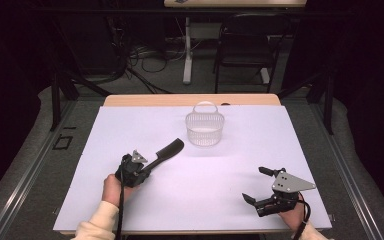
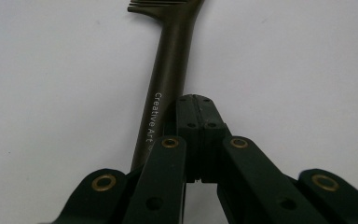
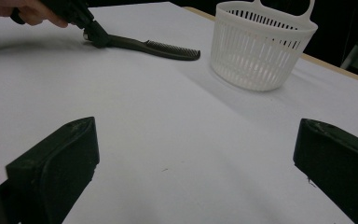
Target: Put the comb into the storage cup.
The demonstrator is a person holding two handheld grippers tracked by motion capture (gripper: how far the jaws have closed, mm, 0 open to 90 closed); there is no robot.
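Left gripper (image 1: pixel 150 165), near left: jaws together, clamped on the handle of a dark comb (image 1: pixel 169 149) lying flat on the white sheet (image 1: pixel 130 125). White basket (image 1: pixel 204 128) stands just beyond it. Right gripper (image 1: pixel 257 185), near right: jaws wide apart, holding nothing.

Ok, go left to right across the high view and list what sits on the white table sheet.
Left gripper, shut on the handle of the dark comb → white slatted basket → right gripper, its jaws spread wide with nothing between them.
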